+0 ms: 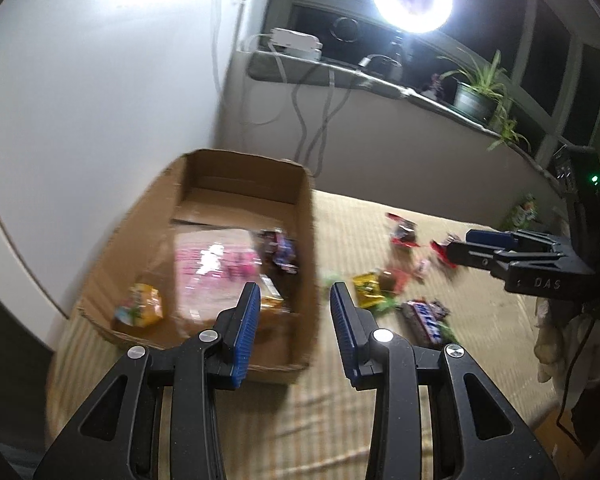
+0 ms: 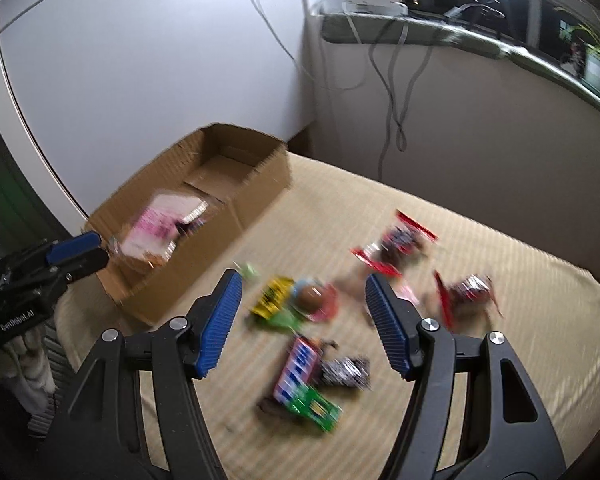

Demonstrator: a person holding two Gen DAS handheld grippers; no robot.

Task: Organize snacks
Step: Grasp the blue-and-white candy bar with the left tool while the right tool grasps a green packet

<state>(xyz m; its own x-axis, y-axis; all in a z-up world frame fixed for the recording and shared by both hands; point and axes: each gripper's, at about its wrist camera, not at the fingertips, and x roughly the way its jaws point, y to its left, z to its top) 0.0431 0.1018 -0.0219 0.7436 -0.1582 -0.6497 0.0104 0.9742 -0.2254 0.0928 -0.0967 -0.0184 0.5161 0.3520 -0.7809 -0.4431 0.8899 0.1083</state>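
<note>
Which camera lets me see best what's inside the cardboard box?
The left wrist view. It looks down into the cardboard box, showing a pink packet and a yellow packet on its floor. In the right wrist view the box is farther away, and its near wall hides most of the inside.

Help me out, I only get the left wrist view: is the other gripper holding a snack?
Observer: No. The right gripper is open and empty above the loose snacks.
Operator: What lies nearest it?
Observer: A green packet against a bar; your view shows only scraps of green.
Operator: And my gripper from outside?
Observer: The left gripper hangs at the box end, with nothing in it.
</note>
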